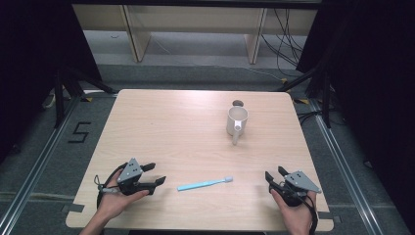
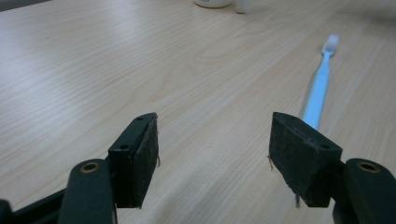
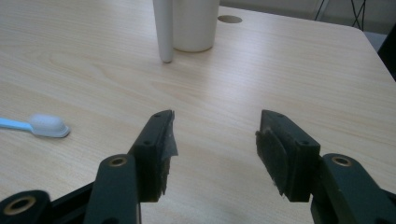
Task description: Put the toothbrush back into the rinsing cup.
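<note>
A light blue toothbrush (image 1: pixel 204 183) with a white head lies flat near the table's front edge, head toward the right. A white mug (image 1: pixel 237 121) stands at the back right, handle toward me. My left gripper (image 1: pixel 155 173) rests at the front left, open and empty, jaws aimed at the toothbrush (image 2: pixel 320 88), which lies just beyond its right jaw. My right gripper (image 1: pixel 275 173) rests at the front right, open with nothing between the pads. Its view has the brush head (image 3: pixel 48 125) at the left and the mug (image 3: pixel 195 23) ahead.
The wooden table (image 1: pixel 171 122) has a small round hole (image 1: pixel 238 103) just behind the mug. Dark floor, metal rails and black stands surround the table, with cables at the back right.
</note>
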`<state>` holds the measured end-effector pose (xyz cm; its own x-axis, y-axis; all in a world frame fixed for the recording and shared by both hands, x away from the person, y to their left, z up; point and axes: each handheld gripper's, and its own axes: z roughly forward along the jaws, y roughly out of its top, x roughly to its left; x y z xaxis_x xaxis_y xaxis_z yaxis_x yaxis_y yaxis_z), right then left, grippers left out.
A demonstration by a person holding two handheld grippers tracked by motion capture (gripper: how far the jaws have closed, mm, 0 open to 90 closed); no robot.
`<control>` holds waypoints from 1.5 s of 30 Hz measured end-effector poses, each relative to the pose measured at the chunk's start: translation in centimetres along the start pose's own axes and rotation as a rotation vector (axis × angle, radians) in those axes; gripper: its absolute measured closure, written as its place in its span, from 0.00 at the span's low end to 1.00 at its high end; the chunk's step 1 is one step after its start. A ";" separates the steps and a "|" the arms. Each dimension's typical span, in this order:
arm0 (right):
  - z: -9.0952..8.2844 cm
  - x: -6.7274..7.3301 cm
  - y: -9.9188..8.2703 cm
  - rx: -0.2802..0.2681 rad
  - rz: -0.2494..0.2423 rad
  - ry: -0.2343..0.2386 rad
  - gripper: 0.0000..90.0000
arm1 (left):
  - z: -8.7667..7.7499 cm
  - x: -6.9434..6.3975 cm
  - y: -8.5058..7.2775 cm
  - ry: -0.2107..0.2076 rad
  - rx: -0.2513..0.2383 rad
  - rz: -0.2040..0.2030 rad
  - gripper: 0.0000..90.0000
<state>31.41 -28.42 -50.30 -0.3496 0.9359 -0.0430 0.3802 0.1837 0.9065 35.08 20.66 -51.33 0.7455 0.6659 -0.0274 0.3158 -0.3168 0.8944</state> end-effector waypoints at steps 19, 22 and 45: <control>-0.4 0.0 1.1 0.010 -0.014 0.016 0.52 | 2.4 -2.2 6.6 -0.132 0.305 0.161 0.41; -0.4 0.3 1.2 0.023 -0.003 0.043 0.52 | 2.7 -2.4 7.3 -0.156 0.362 0.186 0.41; 0.0 0.6 1.2 0.045 -0.042 0.064 0.52 | 10.5 -6.8 10.8 -0.293 0.928 0.399 0.54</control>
<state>31.71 -27.66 -49.21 -0.4198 0.9061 -0.0525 0.4019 0.2374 0.8844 39.52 5.62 -46.16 0.9682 0.2491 -0.0234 0.2494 -0.9529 0.1724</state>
